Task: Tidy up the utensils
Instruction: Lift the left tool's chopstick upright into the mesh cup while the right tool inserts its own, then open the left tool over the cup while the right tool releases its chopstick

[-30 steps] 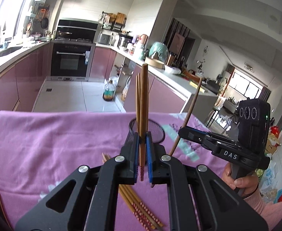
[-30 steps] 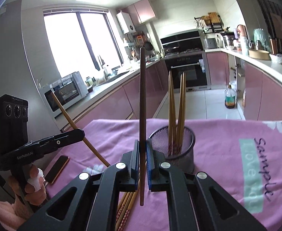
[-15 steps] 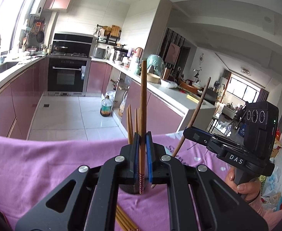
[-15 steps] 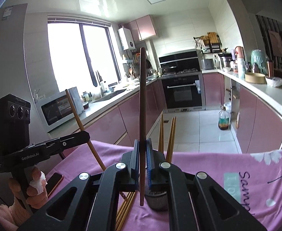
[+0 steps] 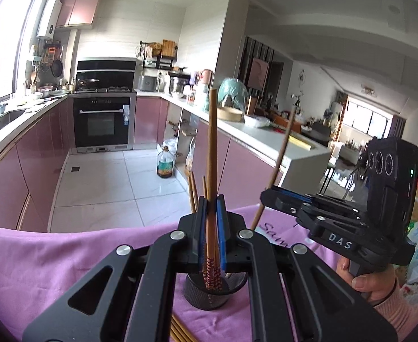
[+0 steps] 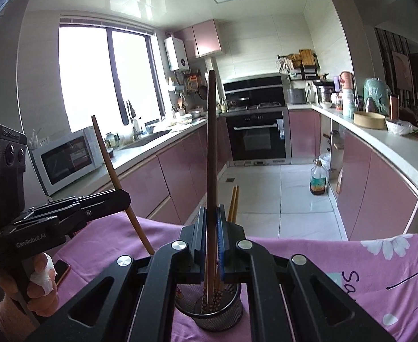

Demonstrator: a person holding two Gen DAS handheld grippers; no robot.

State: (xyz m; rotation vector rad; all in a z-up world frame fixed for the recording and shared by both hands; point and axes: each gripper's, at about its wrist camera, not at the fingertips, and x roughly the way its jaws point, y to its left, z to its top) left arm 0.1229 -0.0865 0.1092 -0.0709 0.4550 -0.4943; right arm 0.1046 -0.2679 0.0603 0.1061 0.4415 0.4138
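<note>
My left gripper is shut on a brown chopstick, held upright with its patterned lower end over the black mesh holder. My right gripper is shut on a darker chopstick, also upright, its lower end inside the same holder. The holder stands on the purple cloth and holds other chopsticks. Each gripper shows in the other's view, the right one and the left one, close on either side of the holder.
Several loose chopsticks lie on the cloth just in front of the holder. A phone lies on the cloth's left part. Kitchen counters, an oven and a bottle on the floor lie beyond the table.
Both grippers have come closer over the holder and tilted up; the holder has slid low under the jaws. Both chopstick ends have come down to the holder's mouth.
</note>
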